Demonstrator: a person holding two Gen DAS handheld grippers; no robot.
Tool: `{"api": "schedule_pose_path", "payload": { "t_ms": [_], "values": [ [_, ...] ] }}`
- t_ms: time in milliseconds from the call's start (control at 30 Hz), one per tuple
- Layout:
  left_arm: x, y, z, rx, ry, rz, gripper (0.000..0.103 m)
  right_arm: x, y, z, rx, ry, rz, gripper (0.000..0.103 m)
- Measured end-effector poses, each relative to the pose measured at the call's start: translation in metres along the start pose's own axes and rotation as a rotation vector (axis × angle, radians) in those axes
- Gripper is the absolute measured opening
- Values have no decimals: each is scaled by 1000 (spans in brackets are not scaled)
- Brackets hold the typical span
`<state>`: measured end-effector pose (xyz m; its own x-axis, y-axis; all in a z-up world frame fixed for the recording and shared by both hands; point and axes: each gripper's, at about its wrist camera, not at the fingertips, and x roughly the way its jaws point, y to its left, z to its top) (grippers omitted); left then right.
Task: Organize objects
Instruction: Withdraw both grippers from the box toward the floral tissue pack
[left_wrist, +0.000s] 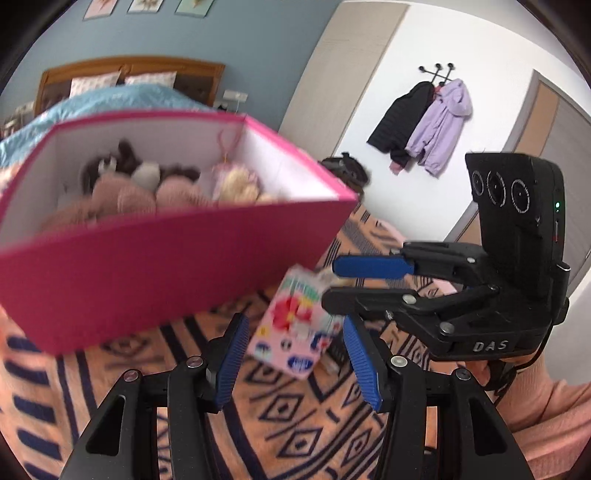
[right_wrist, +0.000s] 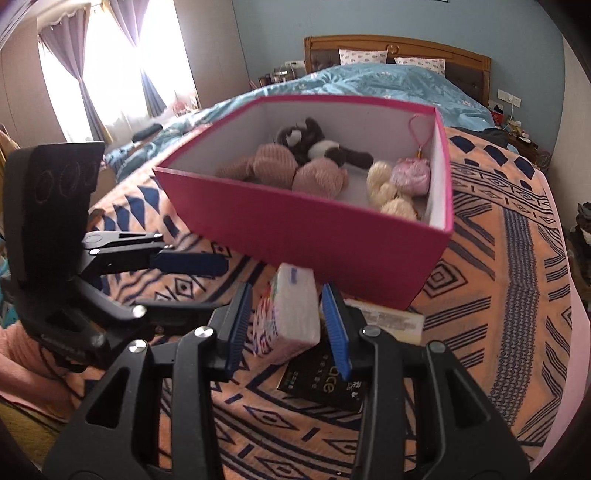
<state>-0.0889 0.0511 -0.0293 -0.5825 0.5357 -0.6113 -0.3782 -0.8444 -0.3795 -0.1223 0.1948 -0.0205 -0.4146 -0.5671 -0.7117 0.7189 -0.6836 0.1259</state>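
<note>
Left wrist view, from left to right: an open magenta cardboard box with white inner walls (left_wrist: 147, 258), blurred, holds soft toys; a pink printed tissue pack (left_wrist: 291, 325) lies just beside its lower corner on the orange blanket with dark-blue geometric patterns (left_wrist: 280, 417). The left gripper (left_wrist: 291, 354) hangs over the pack, jaws released, pads clear of it and nothing between them. At far right the right gripper (left_wrist: 354, 280) reaches toward the same pack.

Right wrist view, from left to right: the left gripper (right_wrist: 207, 277) enters from the side; the right gripper (right_wrist: 288, 325) straddles the tissue pack (right_wrist: 291, 314), the pads standing just off its sides with a narrow gap visible, so the jaws read as unclenched and no grasp is made. Beneath the pack lie a black packet with pale lettering (right_wrist: 325, 387) and a cream flat packet (right_wrist: 391, 321).

Count: one box (right_wrist: 332, 240); inside it, one dark-brown-and-white plush (right_wrist: 314, 142), one pink corduroy plush (right_wrist: 295, 170), one cream woolly plush (right_wrist: 388, 192) and one pink pouch with a loop (right_wrist: 412, 175); three packets outside.

Progress, as judged: the soft toys are stowed; the three packets remain to be sorted.
</note>
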Motion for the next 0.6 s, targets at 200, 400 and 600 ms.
{"api": "schedule_pose_path", "payload": {
  "t_ms": [200, 400, 600],
  "values": [
    [3, 5, -17, -29, 37, -6, 54, 14, 2, -4, -4, 36, -38, 42],
    [7, 5, -26, -40, 64, -15, 55, 16, 0, -7, 15, 39, -19, 30],
    [4, 6, -33, -52, 75, -33, 55, 7, -7, -14, 113, 30, 89, 27]
  ]
}}
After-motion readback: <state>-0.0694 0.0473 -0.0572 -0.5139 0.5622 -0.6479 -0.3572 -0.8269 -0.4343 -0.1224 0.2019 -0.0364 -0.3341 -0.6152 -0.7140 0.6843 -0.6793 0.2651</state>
